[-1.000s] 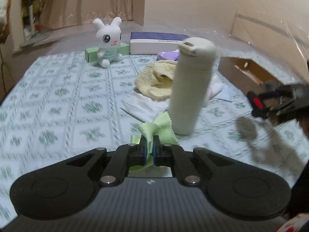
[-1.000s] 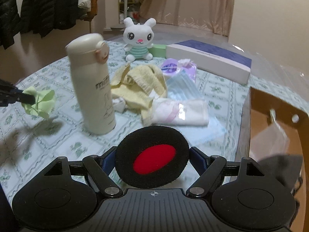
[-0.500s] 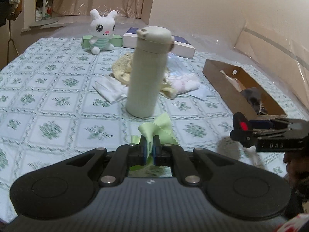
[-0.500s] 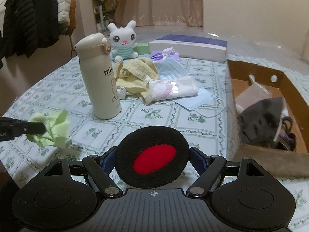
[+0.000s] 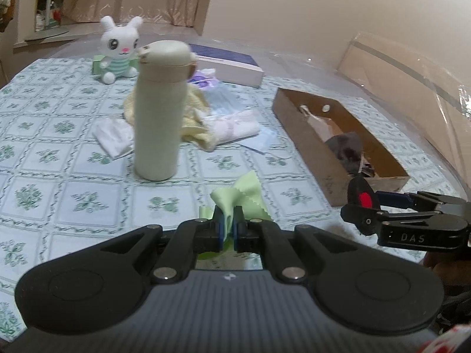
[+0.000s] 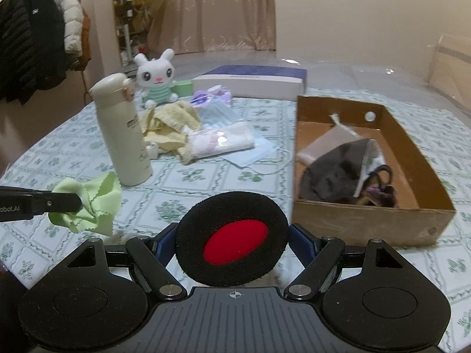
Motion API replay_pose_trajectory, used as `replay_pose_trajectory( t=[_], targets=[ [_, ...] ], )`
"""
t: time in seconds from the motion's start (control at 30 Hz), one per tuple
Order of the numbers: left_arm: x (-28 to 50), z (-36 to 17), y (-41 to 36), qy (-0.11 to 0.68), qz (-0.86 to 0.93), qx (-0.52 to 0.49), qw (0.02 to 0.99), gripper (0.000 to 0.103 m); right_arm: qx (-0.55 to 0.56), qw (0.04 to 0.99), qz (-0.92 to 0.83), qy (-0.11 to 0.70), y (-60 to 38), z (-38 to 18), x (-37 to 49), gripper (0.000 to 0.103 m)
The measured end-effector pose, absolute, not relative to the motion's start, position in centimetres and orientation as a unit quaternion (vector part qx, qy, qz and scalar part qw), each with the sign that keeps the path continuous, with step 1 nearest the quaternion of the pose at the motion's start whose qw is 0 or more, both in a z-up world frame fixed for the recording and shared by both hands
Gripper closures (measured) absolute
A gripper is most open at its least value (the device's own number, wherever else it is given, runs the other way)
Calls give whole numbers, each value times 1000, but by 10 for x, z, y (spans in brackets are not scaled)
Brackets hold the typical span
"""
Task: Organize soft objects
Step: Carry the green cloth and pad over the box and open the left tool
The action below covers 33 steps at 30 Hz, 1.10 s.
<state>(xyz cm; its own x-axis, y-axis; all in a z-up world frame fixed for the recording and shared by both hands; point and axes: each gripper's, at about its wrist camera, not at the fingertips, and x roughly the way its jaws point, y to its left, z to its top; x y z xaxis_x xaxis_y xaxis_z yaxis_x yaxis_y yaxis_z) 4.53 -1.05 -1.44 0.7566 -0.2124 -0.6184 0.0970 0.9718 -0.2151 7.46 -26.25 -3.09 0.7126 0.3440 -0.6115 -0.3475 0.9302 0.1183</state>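
My left gripper [image 5: 228,223] is shut on a light green cloth [image 5: 241,197], held above the patterned tablecloth; the cloth also shows in the right wrist view [image 6: 88,203]. My right gripper [image 6: 232,244] is shut on a round black pad with a red centre [image 6: 232,239]; the pad also shows in the left wrist view [image 5: 360,195]. A brown cardboard box [image 6: 368,220] to the right holds dark fabric items [image 6: 335,173]. A pile of soft things lies mid-table: a yellow towel [image 6: 170,126], a pink-white pack [image 6: 220,141], blue face masks [image 6: 250,156].
A cream thermos bottle [image 5: 159,111] stands upright in front of the pile. A white plush bunny [image 5: 119,50], a small green box [image 6: 182,86] and a flat white-and-blue box [image 6: 253,81] sit at the back. A white cloth [image 5: 113,136] lies left of the bottle.
Both grippers have drawn back and swung right with their loads. The cardboard box is now nearer and fuller in both views, and the bottle lies further left.
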Motion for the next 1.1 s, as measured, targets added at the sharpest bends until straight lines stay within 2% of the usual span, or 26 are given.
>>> replay_pose_trajectory(
  t=[0.63, 1.1],
  targets=[
    [85, 3, -102, 333, -167, -91, 924, 98, 23, 944, 102, 312, -353, -13, 65, 24],
    [162, 10, -168, 331, -180, -117, 919, 98, -5, 952, 79, 296, -409, -1, 123, 24]
  ],
)
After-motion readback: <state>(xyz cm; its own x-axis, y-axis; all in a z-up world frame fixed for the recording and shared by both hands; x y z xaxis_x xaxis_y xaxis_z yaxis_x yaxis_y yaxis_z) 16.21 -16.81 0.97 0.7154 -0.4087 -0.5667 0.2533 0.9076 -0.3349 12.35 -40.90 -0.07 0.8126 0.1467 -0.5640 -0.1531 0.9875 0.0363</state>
